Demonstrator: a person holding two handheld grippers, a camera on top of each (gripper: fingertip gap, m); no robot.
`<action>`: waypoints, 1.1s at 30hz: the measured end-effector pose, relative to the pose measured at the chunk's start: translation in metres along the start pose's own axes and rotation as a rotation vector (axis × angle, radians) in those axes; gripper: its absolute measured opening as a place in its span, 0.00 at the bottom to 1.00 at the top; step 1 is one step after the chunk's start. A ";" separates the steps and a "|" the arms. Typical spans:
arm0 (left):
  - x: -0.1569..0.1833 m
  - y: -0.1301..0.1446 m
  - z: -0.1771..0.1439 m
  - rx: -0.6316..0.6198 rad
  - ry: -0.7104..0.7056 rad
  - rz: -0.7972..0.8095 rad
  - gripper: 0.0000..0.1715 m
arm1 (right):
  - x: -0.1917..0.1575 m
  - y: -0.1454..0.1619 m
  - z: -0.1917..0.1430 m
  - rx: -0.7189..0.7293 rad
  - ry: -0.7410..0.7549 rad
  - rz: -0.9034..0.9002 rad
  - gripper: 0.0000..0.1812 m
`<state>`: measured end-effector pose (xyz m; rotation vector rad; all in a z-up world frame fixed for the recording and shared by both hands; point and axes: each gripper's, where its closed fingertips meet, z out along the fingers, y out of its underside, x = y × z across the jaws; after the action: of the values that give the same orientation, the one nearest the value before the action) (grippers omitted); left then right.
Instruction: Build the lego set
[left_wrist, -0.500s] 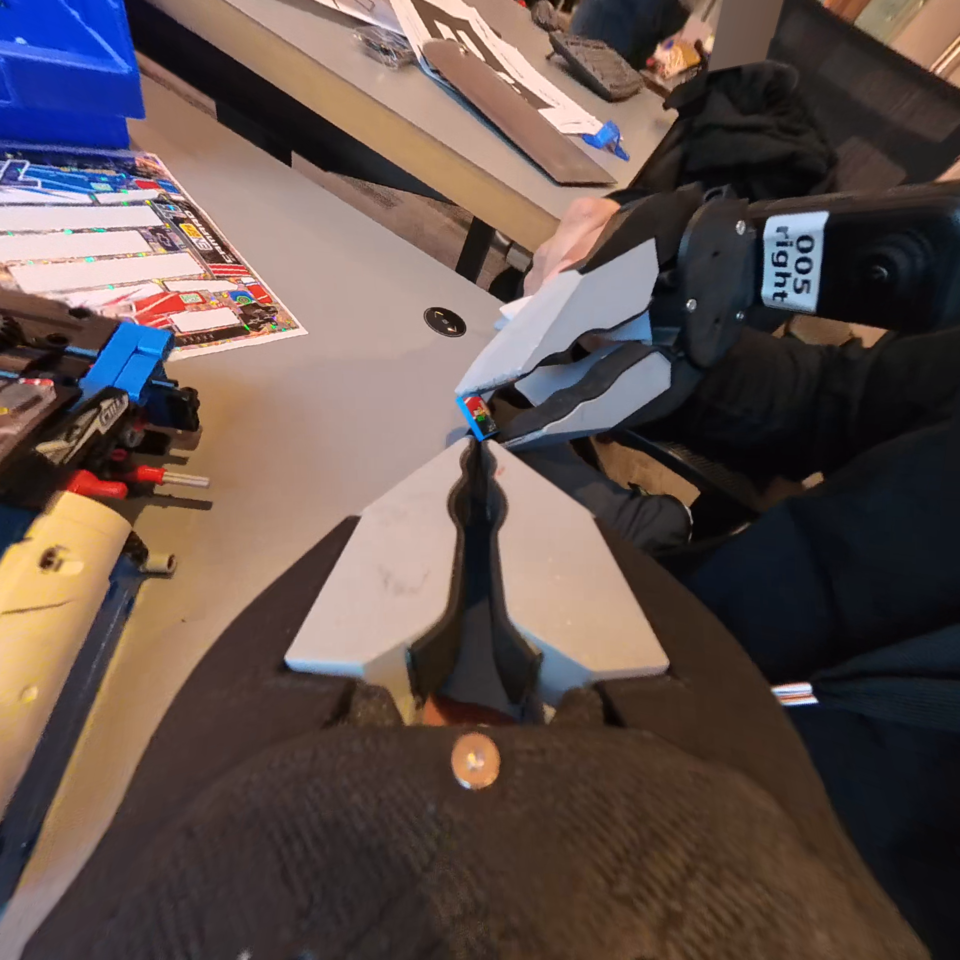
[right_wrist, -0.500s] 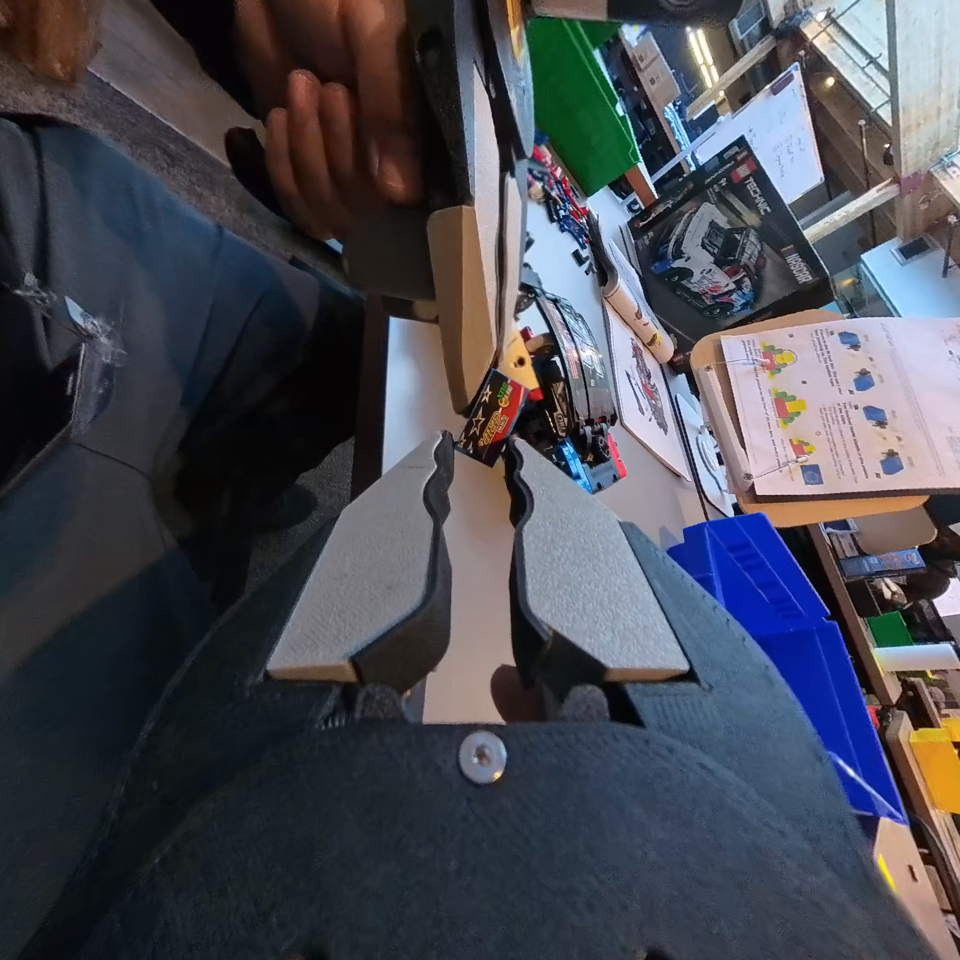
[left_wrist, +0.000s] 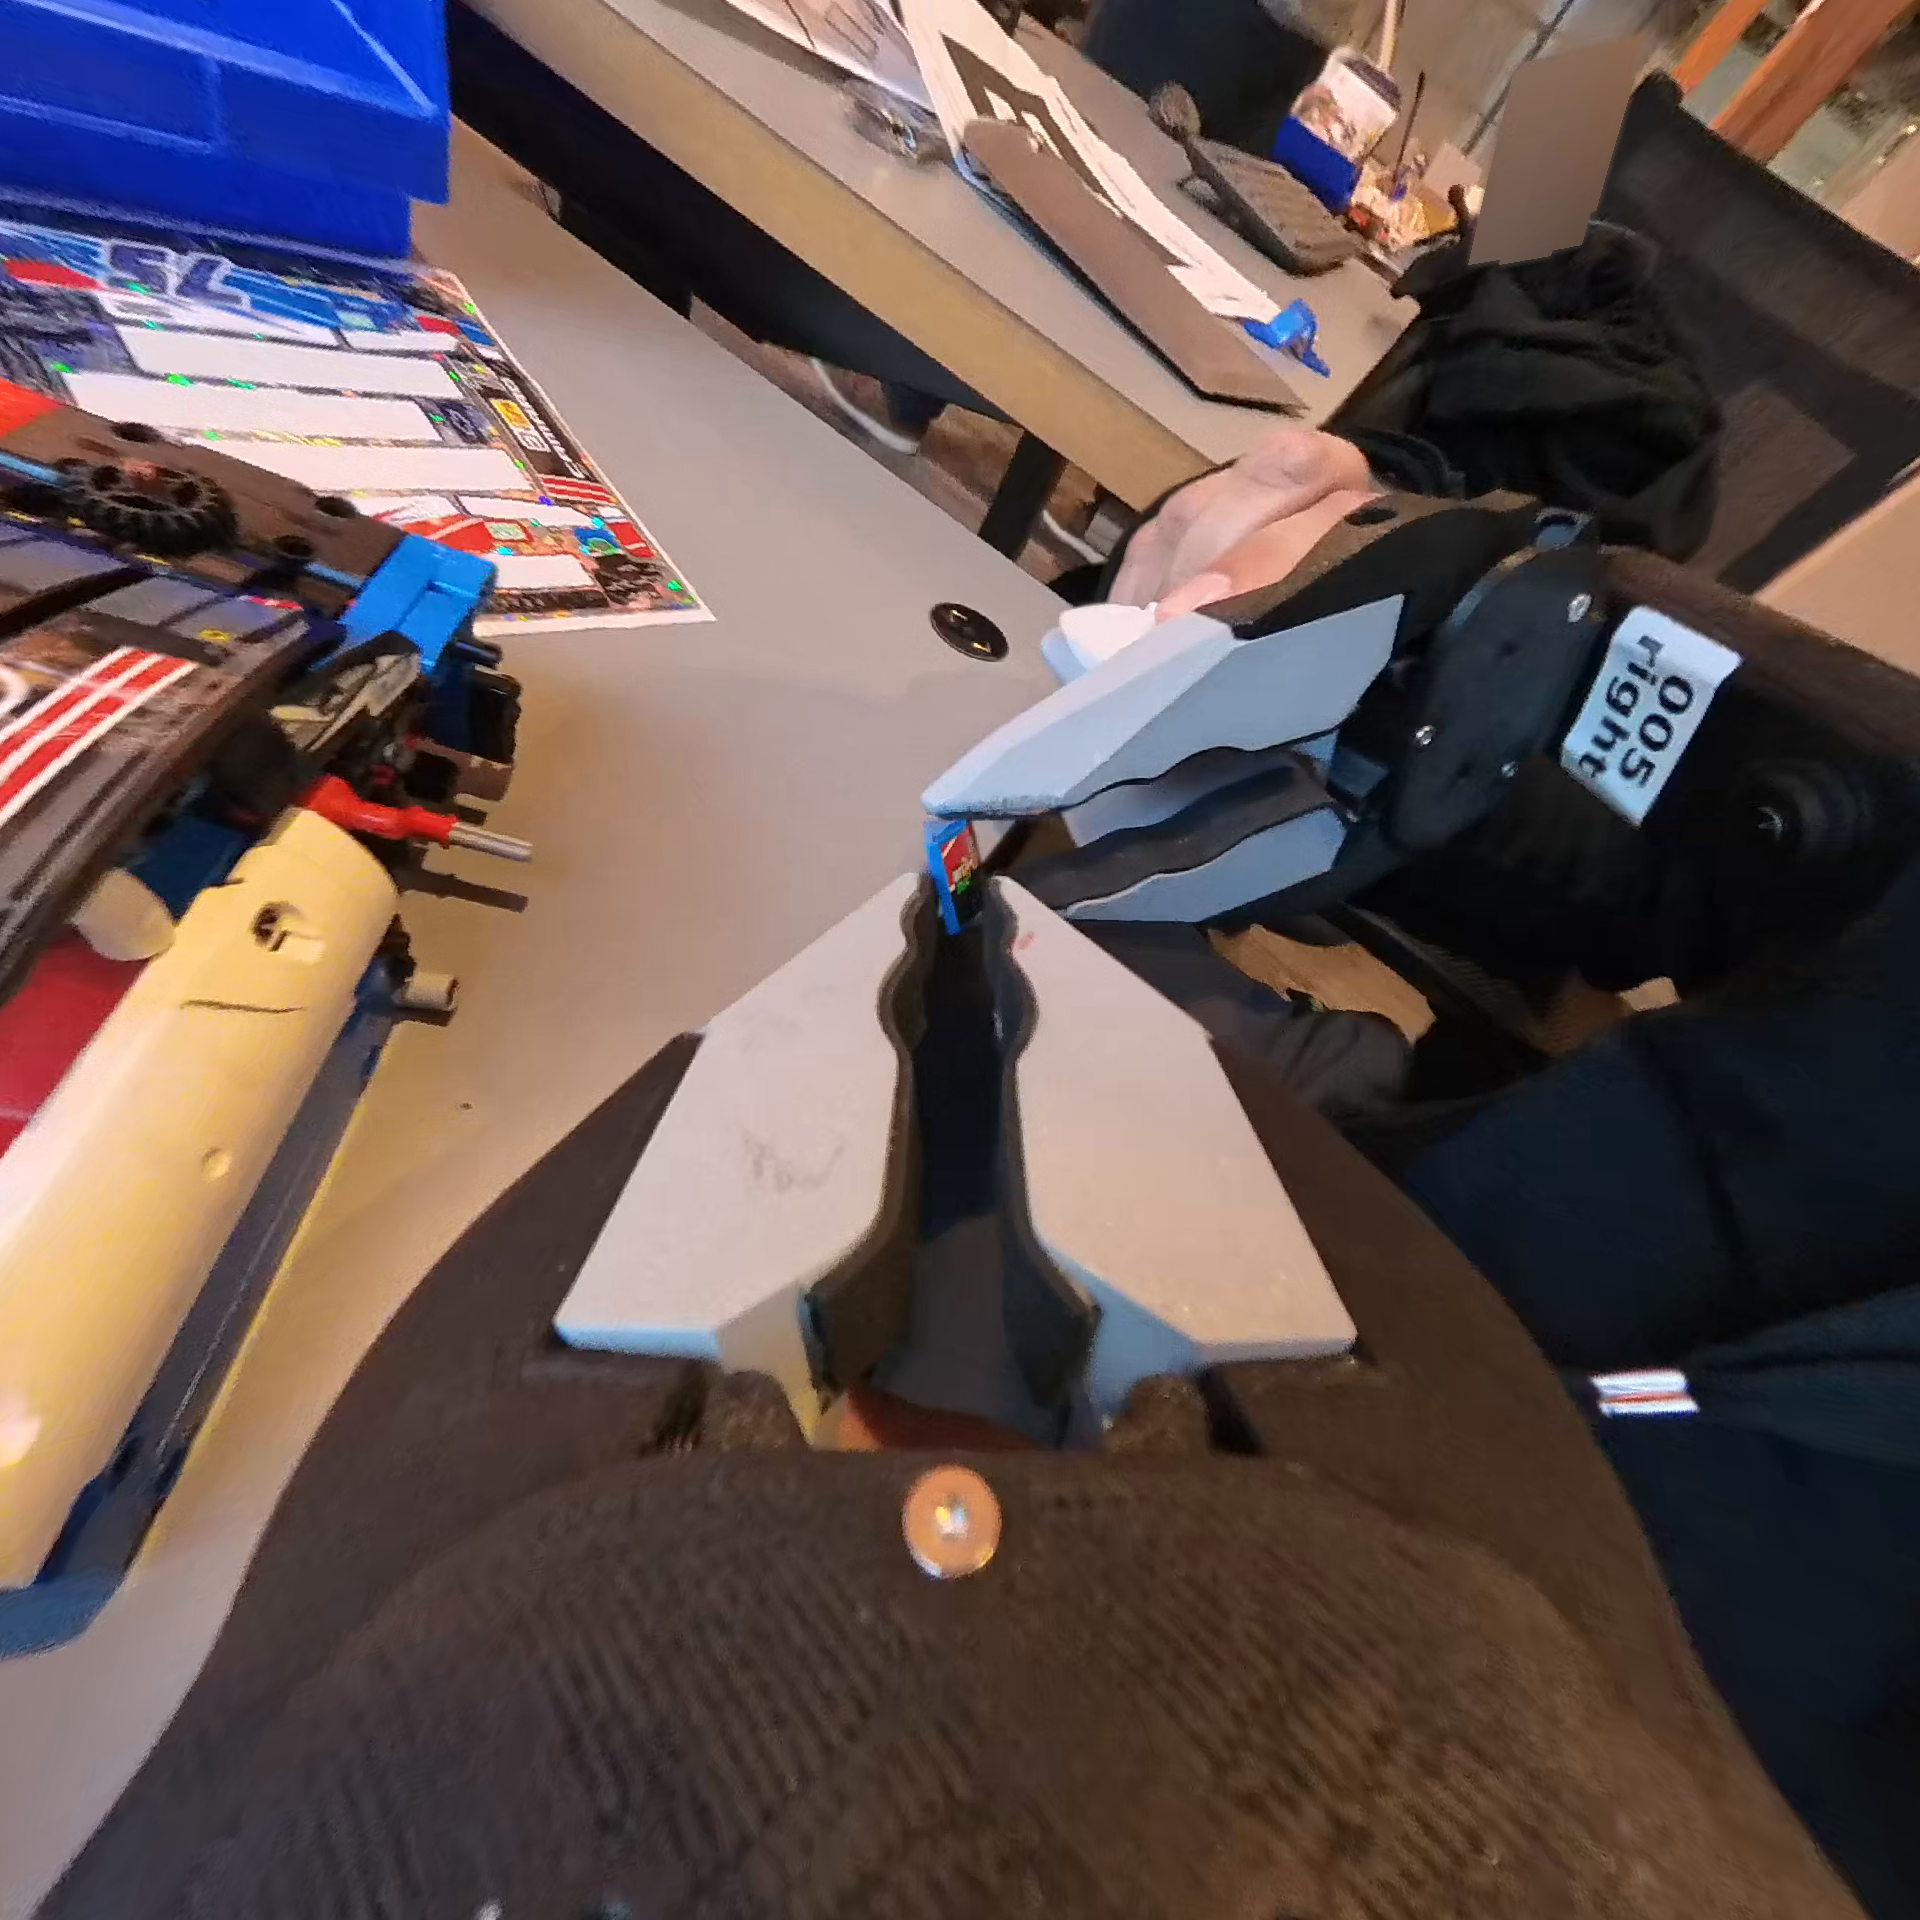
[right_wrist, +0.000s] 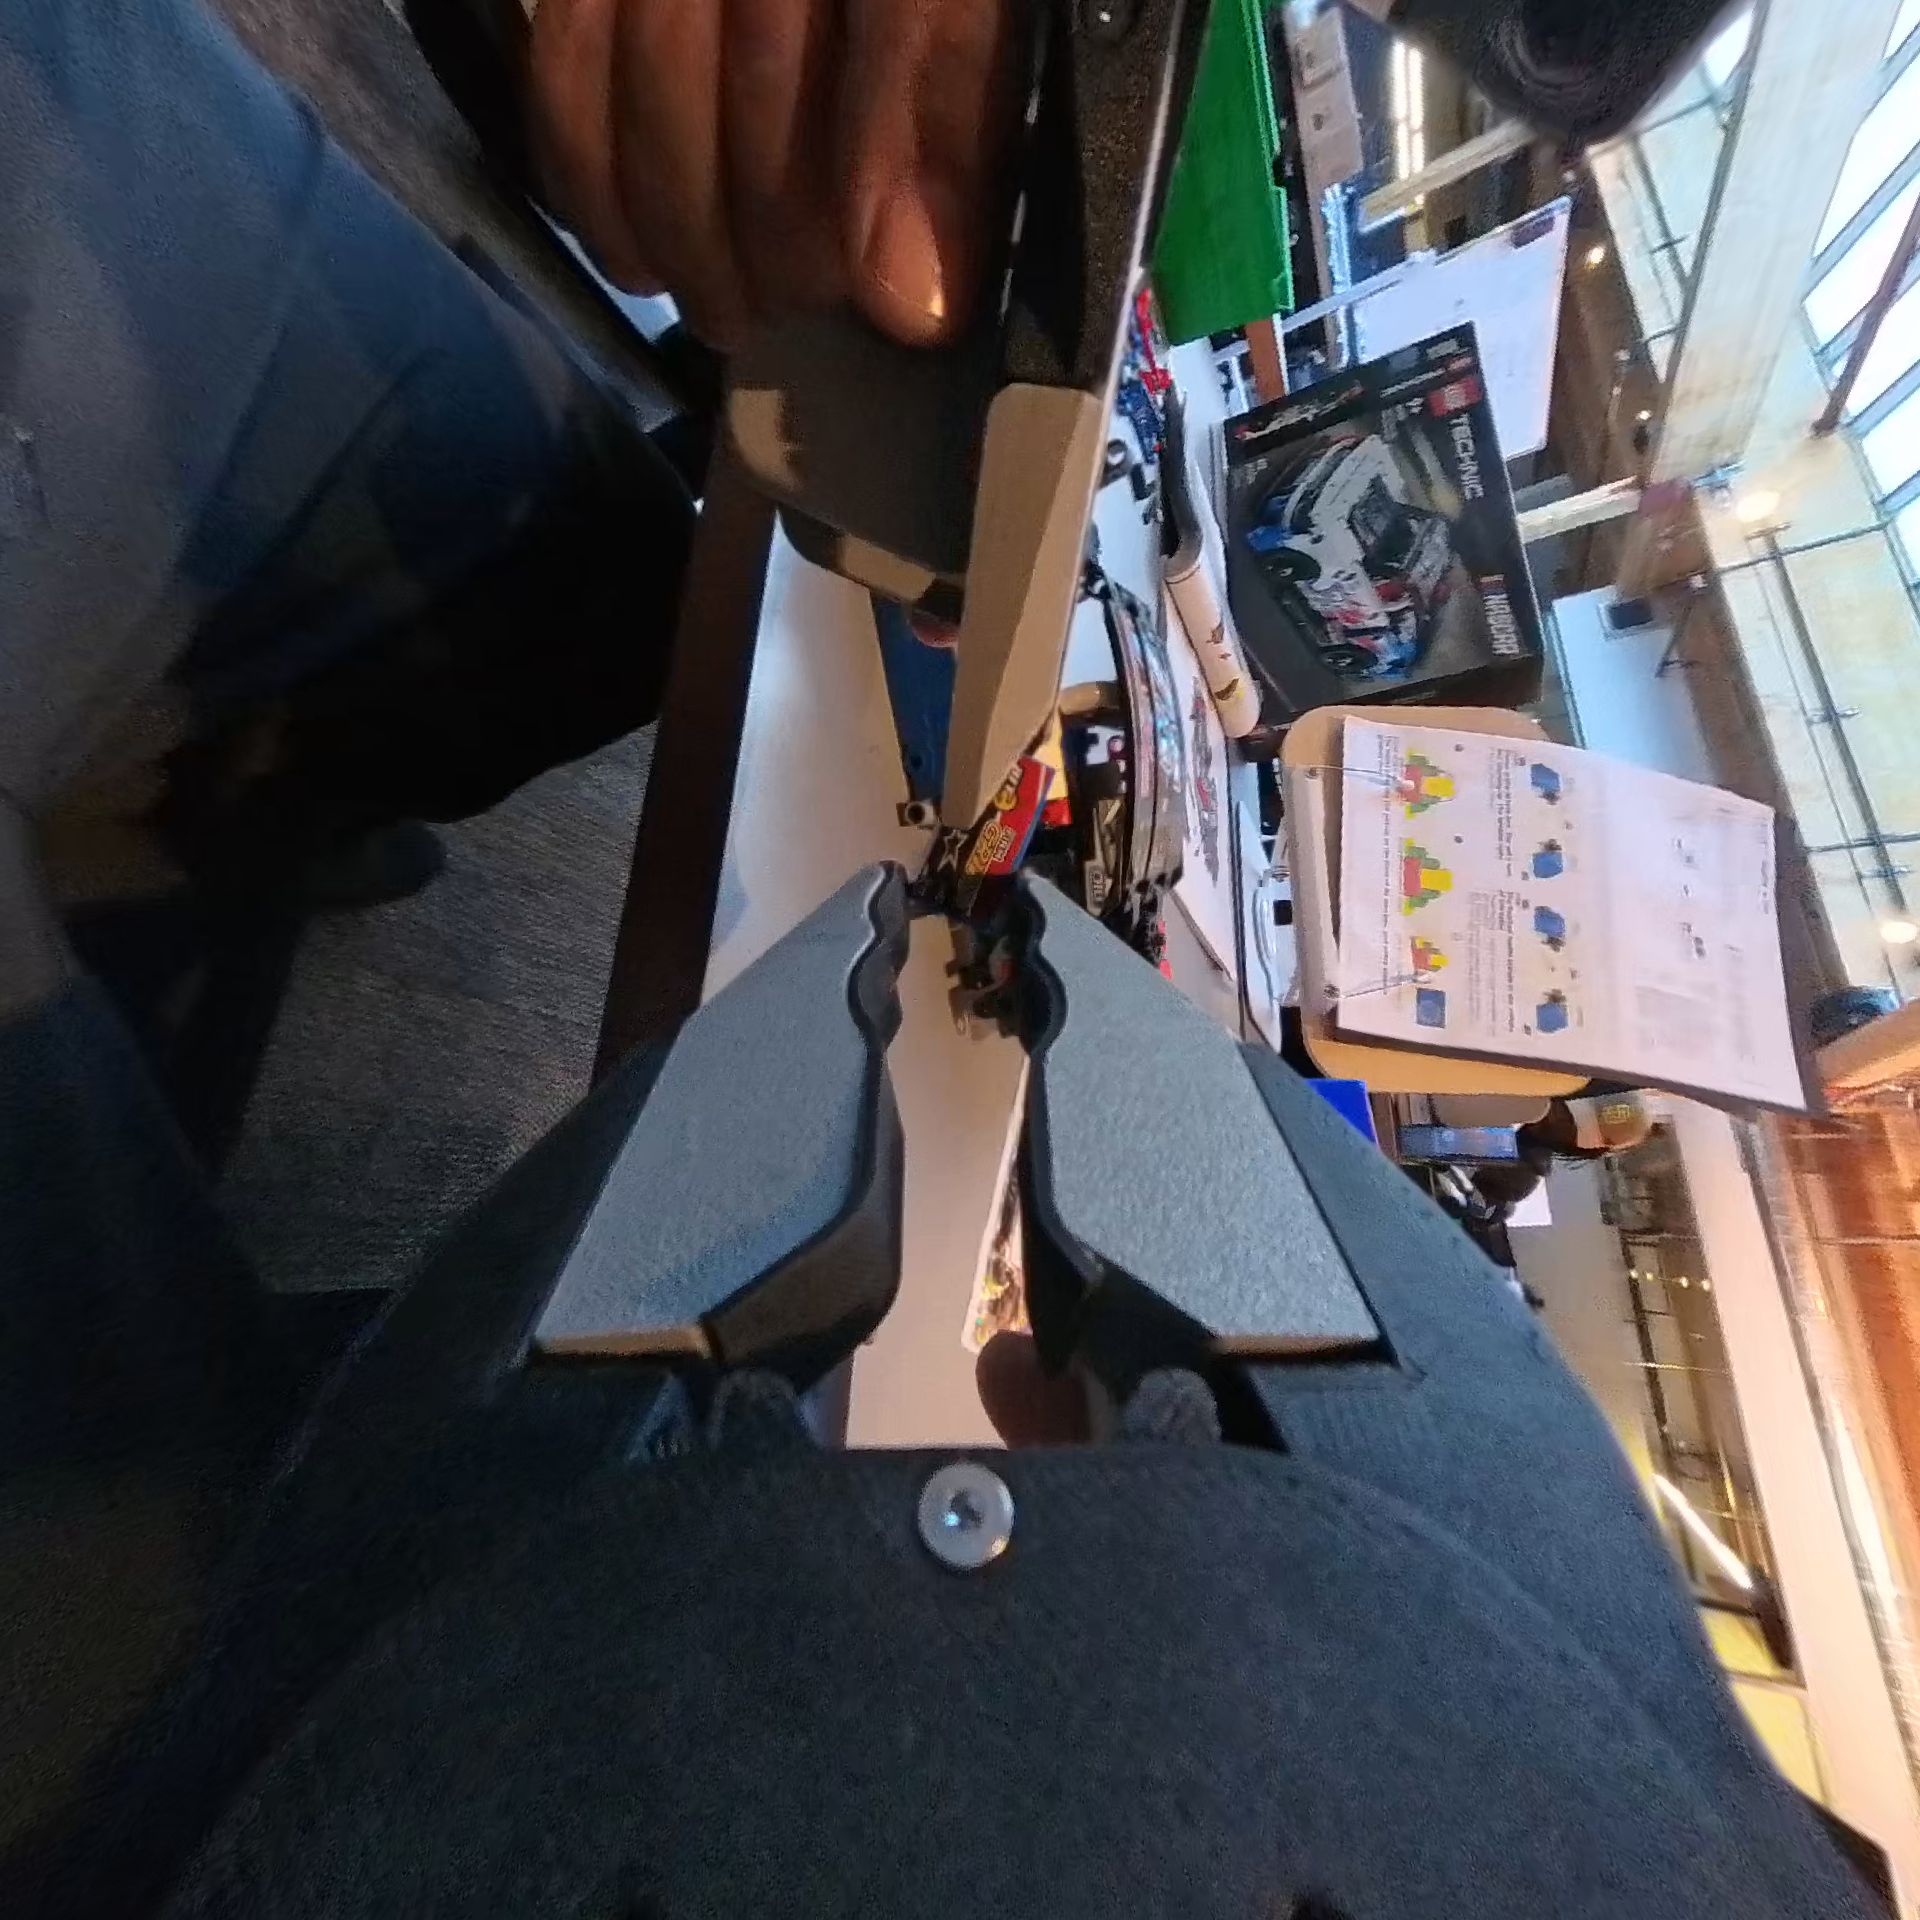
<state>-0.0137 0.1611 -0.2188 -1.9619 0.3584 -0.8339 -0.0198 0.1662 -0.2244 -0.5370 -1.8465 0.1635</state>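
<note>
My left gripper (left_wrist: 954, 902) is shut on a small blue piece (left_wrist: 950, 864) with a colourful sticker, held at its tips above the table edge. My right gripper (left_wrist: 982, 847) reaches in from the right and meets it tip to tip. In the right wrist view the right gripper (right_wrist: 961, 896) has a gap between its fingers, and the stickered piece (right_wrist: 995, 831) sits at that gap between the tips. One left finger (right_wrist: 1023, 623) comes down onto the piece from above. The partly built Lego car (left_wrist: 208, 665) lies at the left.
A sticker sheet (left_wrist: 332, 416) and blue bins (left_wrist: 208, 114) lie behind the car on the grey table (left_wrist: 727, 727). The Lego box (right_wrist: 1371, 520), a clipboard with an instruction sheet (right_wrist: 1558, 904) and a green plate (right_wrist: 1216, 177) stand farther off. A person's legs are at the right. My left and right fingertips are right by each other.
The right gripper has moved forward, so the stickered piece now sits between its fingertips instead of beyond them. The left gripper still holds the piece.
</note>
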 end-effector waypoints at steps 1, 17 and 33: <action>-0.002 -0.001 -0.002 0.014 -0.007 0.007 0.03 | 0.001 0.000 0.003 -0.003 0.010 0.022 0.09; 0.029 -0.029 -0.032 0.380 -0.210 0.919 0.03 | 0.022 -0.042 -0.024 0.504 -0.304 0.837 0.09; 0.044 -0.036 -0.039 0.419 -0.473 1.402 0.03 | 0.033 -0.060 -0.033 0.761 -0.710 1.468 0.08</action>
<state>-0.0114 0.1299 -0.1579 -1.0239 0.9834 0.4329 -0.0140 0.1229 -0.1621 -1.2538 -1.4308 2.1297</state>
